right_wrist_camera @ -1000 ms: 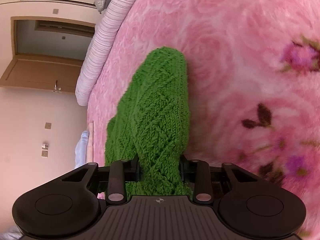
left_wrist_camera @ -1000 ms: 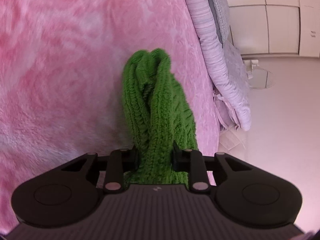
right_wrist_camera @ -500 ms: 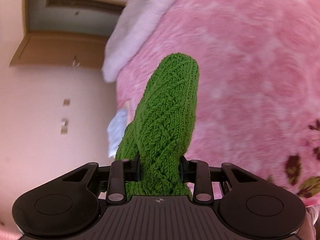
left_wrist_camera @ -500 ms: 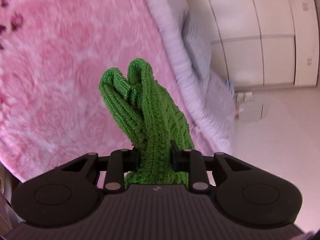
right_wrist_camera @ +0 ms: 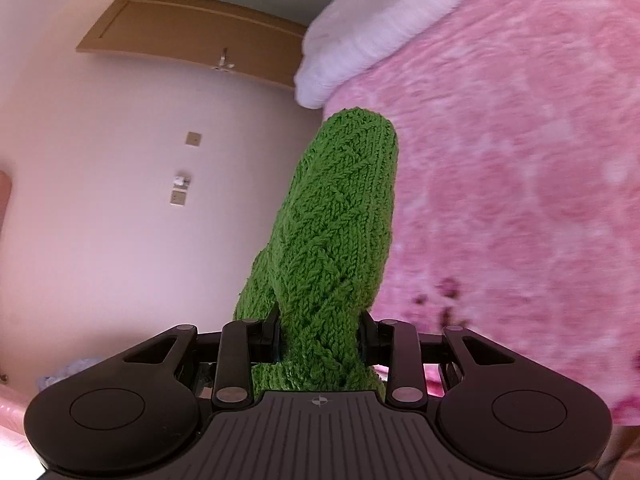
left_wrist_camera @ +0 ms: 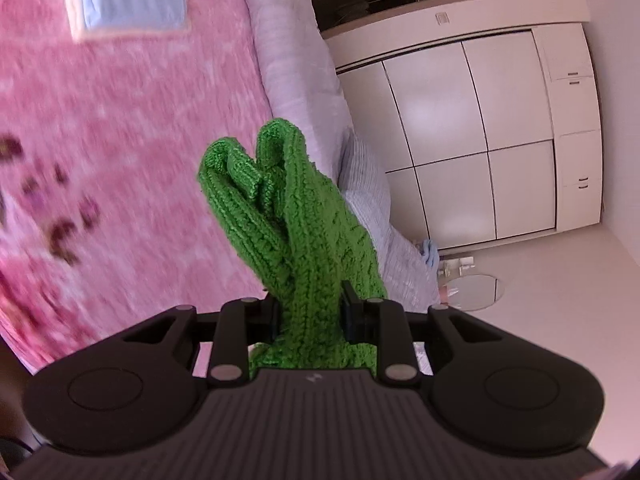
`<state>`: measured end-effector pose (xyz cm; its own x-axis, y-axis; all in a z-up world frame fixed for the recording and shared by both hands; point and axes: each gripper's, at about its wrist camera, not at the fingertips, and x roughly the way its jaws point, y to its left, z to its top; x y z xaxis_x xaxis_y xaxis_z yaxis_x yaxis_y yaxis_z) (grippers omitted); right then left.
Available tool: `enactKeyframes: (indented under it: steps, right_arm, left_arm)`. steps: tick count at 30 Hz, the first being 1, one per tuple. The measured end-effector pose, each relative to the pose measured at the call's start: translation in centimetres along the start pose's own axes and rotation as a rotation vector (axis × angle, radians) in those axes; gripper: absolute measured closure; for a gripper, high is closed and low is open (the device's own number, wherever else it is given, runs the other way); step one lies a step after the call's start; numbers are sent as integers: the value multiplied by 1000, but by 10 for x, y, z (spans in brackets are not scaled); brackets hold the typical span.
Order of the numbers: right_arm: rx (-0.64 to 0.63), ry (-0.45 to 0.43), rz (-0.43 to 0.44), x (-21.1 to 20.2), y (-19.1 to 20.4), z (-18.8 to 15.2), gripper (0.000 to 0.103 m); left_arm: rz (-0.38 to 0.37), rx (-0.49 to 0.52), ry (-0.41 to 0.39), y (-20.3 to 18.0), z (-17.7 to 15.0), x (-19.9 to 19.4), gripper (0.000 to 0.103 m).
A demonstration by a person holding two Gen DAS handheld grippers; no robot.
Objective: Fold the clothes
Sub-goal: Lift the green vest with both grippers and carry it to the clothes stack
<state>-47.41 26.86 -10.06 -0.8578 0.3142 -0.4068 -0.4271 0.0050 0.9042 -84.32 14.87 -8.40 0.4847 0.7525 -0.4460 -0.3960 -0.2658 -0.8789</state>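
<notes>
Pink floral bedspread [left_wrist_camera: 120,128] behind; left tongs [left_wrist_camera: 310,314] and right tongs [right_wrist_camera: 320,338] each clenched on bunched green knit garment [left_wrist_camera: 296,220], raised above bed.

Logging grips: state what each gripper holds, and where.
Both the left gripper and right gripper pinch bunched folds of the green knit garment; which part cannot be told.
</notes>
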Motion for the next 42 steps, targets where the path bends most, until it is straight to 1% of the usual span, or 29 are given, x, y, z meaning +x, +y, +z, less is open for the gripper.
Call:
enactKeyframes:
  steps: [3, 7, 10, 12, 14, 18, 25, 29, 30, 33, 37, 39, 42]
  right_arm:
    - [3, -18, 2, 47, 29, -21, 71]
    - [11, -50, 1, 97, 65, -47, 71]
    - [27, -59, 8, 130, 80, -59, 71]
    - [34, -60, -3, 147, 88, -62, 71]
    - [30, -56, -21, 159, 96, -61, 71]
    - [28, -44, -55, 187, 104, -50, 71]
    - [19, -9, -19, 240, 101, -24, 71]
    - [28, 6, -36, 275, 108, -12, 71]
    - [37, -4, -39, 285, 109, -12, 71]
    - [64, -35, -49, 315, 113, -14, 70]
    - [100, -79, -63, 355, 117, -17, 70]
    - [129, -131, -72, 379, 119, -25, 70]
    - [178, -187, -93, 414, 124, -34, 70]
  left_arm:
    - [-1, 24, 5, 14, 46, -32, 81]
    - [-3, 44, 29, 34, 103, -67, 81]
    - [-8, 37, 36, 45, 130, -74, 81]
    - [-11, 32, 40, 52, 148, -79, 81]
    - [-15, 28, 45, 59, 166, -84, 81]
    - [-6, 2, 37, 74, 188, -73, 81]
    - [24, 4, 26, 89, 244, -59, 81]
    - [41, 8, 21, 97, 277, -52, 80]
    - [45, 9, 20, 98, 286, -50, 80]
    - [57, 31, 61, 108, 324, -45, 80]
    - [55, 91, 158, 128, 384, -36, 80]
    - [52, 119, 208, 142, 416, -29, 80]
    - [63, 146, 264, 160, 455, -22, 80]
